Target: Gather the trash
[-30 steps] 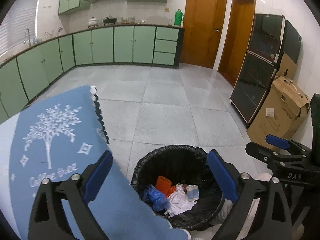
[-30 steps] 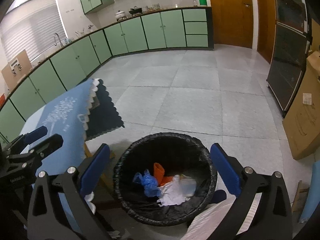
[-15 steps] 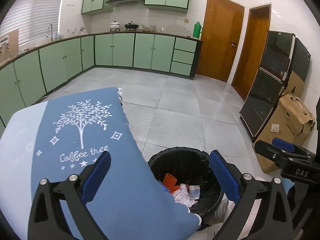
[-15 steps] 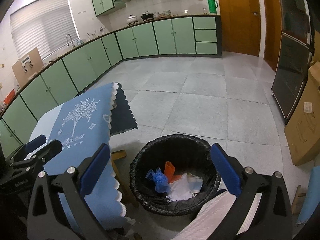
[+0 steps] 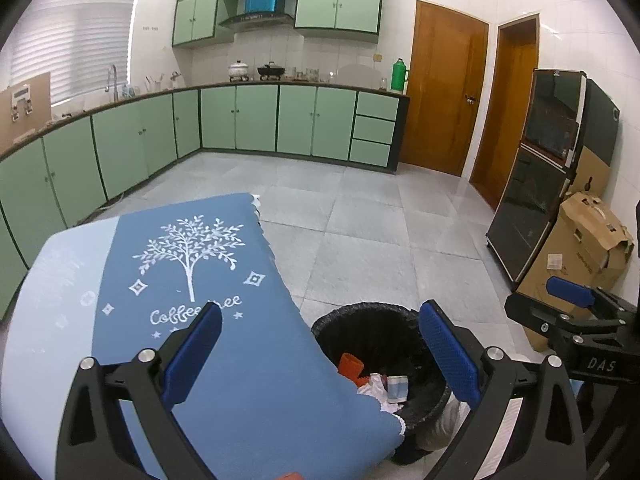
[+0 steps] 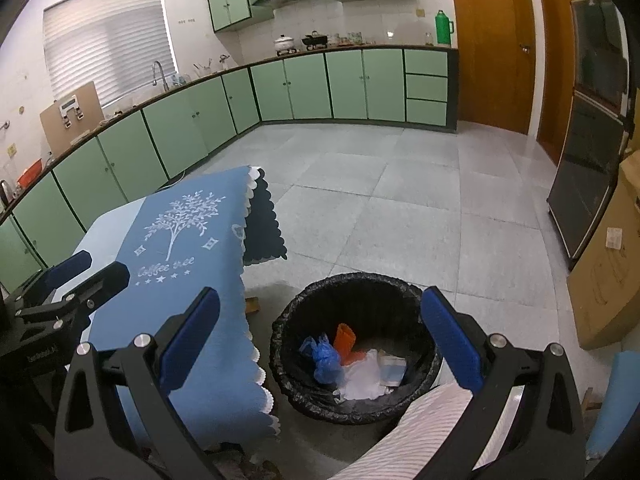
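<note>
A black-lined trash bin (image 6: pixel 416 296) stands on the floor beside a table with a blue cloth (image 6: pixel 188 240). In it lie a blue bag (image 6: pixel 322 354), an orange piece (image 6: pixel 345 338), white paper (image 6: pixel 362 376) and a small carton (image 6: pixel 392 366). The bin also shows in the left wrist view (image 5: pixel 368 320), partly hidden by the cloth (image 5: pixel 192 264). My right gripper (image 6: pixel 318 340) is open and empty above the bin. My left gripper (image 5: pixel 320 354) is open and empty over the table edge. Each gripper shows in the other's view, the right (image 5: pixel 576 312) and the left (image 6: pixel 68 284).
Green cabinets (image 5: pixel 256 120) line the far and left walls. A black glass-door cabinet (image 5: pixel 548 168) and a cardboard box (image 5: pixel 580 248) stand at the right. Two wooden doors (image 5: pixel 444 88) are at the back. Grey floor tiles (image 6: pixel 400 208) spread beyond the bin.
Both grippers have risen and tilted up, away from the bin. The left one has moved left over the tablecloth. Both stayed open and empty.
</note>
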The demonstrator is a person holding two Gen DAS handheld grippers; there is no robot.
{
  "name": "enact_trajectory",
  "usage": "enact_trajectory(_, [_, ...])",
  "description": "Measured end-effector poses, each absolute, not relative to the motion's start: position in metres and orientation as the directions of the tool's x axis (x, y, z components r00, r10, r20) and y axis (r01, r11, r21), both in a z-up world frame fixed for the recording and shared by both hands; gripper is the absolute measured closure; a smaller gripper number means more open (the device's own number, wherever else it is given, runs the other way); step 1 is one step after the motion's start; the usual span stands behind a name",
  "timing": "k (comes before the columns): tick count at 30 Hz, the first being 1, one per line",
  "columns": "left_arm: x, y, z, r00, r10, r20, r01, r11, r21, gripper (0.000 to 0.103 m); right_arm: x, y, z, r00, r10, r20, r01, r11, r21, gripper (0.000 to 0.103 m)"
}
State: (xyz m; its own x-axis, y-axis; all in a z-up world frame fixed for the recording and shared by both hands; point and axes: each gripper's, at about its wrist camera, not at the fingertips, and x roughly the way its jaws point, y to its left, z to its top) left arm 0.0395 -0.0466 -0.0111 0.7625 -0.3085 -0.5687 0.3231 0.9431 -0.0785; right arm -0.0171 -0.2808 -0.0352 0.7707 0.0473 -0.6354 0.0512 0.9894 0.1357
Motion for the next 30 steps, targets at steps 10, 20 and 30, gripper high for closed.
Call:
enact_trajectory(10, [0.0385,-0.0432,-0.0084,0.771,-0.3,-0.562,0.311,0.947,-0.079,0.006,-0.0174,-0.2769,-0.0349,0.777,0.053,-0.628,0.042,0.99,0.134,0.005])
enact_trajectory(20, [0.0394,-0.0451,-0.0112,0.764,-0.298,-0.573,0.31,0.947,-0.08,0.006,-0.0144,-0.2762,-0.0369,0.772,0.056,-0.633,0.041,0.99,0.139,0.005])
enact_trajectory(30, [0.0403,-0.0447,-0.0117,0.763,-0.297,-0.574,0.309,0.948,-0.08,0.006,-0.0122,-0.2752,-0.0378,0.773,0.058,-0.632,0.037,0.99,0.136,0.005])
